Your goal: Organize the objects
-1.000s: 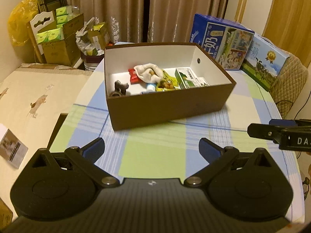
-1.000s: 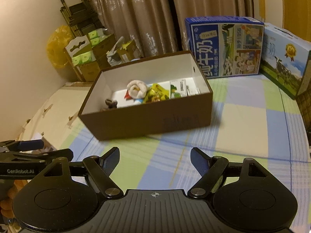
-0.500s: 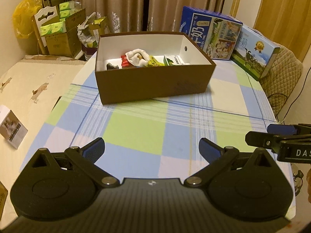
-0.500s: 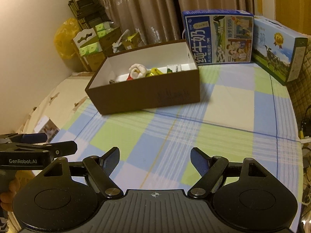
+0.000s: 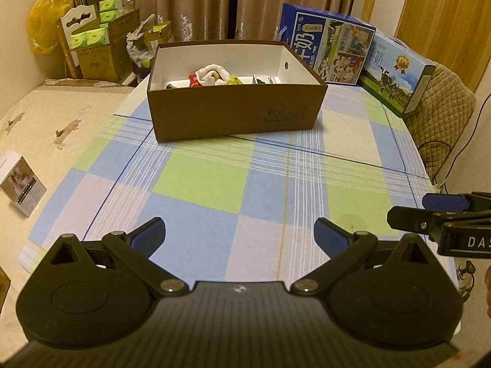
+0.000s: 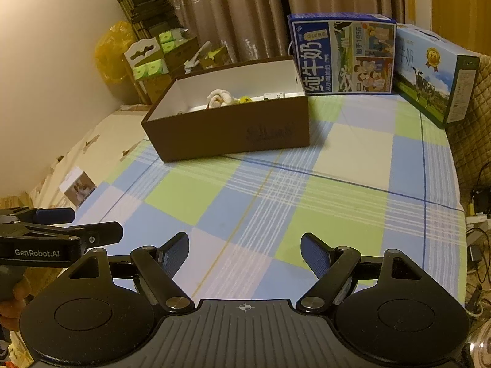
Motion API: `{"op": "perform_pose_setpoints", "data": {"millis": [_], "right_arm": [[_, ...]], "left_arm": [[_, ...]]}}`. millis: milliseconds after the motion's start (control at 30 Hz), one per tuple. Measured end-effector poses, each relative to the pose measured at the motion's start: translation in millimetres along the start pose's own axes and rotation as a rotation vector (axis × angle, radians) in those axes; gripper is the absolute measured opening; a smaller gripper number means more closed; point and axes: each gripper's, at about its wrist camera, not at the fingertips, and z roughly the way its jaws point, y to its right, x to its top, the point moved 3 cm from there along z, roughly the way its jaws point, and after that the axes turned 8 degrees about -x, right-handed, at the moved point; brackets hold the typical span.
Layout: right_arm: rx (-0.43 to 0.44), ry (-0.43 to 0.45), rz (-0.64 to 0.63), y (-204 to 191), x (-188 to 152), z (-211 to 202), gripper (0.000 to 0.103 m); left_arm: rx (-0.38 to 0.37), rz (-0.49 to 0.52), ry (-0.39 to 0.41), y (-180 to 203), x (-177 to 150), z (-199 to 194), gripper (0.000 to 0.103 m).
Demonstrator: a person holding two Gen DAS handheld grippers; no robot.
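The brown box (image 5: 236, 113), holding the gathered items, lay straight ahead of both grippers, well apart, its long axis crosswise. The left gripper (image 5: 237, 237) and right gripper (image 6: 244, 253) stood open, empty, about equally far.

The brown cardboard box (image 5: 236, 113) looks matt outside and smooth white paper inside. It sits on a soft checked cloth in blue, green and white (image 5: 245, 184) that covers the table. The two blue milk cartons (image 6: 346, 55) are shiny printed card. The left gripper (image 5: 239, 234) is matt black plastic with rough blue pads (image 5: 147, 236) and small shiny metal pins.
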Motion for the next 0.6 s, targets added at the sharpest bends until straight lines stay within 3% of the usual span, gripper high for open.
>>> {"op": "perform_pose_setpoints", "data": {"millis": [600], "right_arm": [[0.017,0.000,-0.008,3.8,-12.1,-6.6,0.077]], "left_arm": [[0.018,-0.010,0.008,9.2,-14.3,-10.5,0.102]]}}
